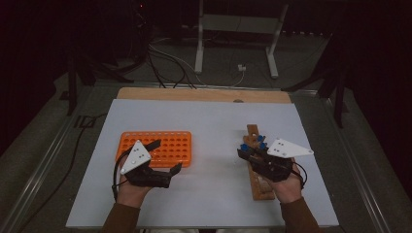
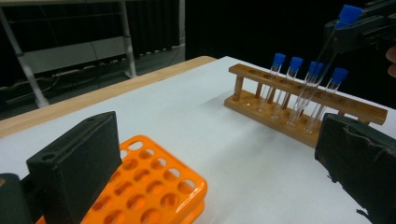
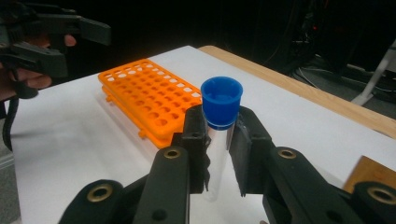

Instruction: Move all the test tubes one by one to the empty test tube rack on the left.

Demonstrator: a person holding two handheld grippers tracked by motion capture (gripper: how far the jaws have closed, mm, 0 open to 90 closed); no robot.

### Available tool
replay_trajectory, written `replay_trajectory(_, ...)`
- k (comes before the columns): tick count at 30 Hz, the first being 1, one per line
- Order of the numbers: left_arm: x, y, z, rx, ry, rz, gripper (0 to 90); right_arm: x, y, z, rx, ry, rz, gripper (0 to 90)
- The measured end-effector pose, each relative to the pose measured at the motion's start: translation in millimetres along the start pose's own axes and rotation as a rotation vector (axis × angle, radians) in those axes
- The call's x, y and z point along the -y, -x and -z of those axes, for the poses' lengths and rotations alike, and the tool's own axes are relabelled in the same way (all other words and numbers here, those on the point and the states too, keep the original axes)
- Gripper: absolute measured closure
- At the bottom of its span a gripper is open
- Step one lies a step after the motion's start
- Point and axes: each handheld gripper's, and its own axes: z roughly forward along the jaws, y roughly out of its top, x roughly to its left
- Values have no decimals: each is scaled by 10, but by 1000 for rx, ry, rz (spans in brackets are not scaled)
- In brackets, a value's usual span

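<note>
tube [image 3: 219, 140]: light, slick, breakable, so pinch just under the cap | right gripper [image 3: 219, 154] fingers clamped on it above wooden rack [image 2: 299, 105] | left gripper [image 2: 215, 154] fingers wide, empty, over orange rack [image 2: 154, 186]

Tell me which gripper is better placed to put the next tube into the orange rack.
Right, most likely. The right gripper is already shut on a blue-capped tube, lifted above the wooden rack. The left gripper is open and empty over the orange rack, so it could steady it instead.
</note>
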Motion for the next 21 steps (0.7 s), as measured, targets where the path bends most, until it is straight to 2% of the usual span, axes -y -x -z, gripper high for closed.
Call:
replay_trajectory(13, -85, 128, -382, 54, -31, -22, 13, -91, -93, -240, -31, -16, 3, 768)
replay_trajectory(16, -109, 185, -439, 49, -33, -33, 54, -103, -107, -289, -37, -20, 1, 768)
replay_trajectory(19, -137, 232, -530, 74, -42, -16, 65, -113, -124, -330, -45, -24, -3, 768)
replay_trajectory(21, -143, 250, -552, 74, -49, -20, 90, -120, -136, -356, -51, -23, -2, 768)
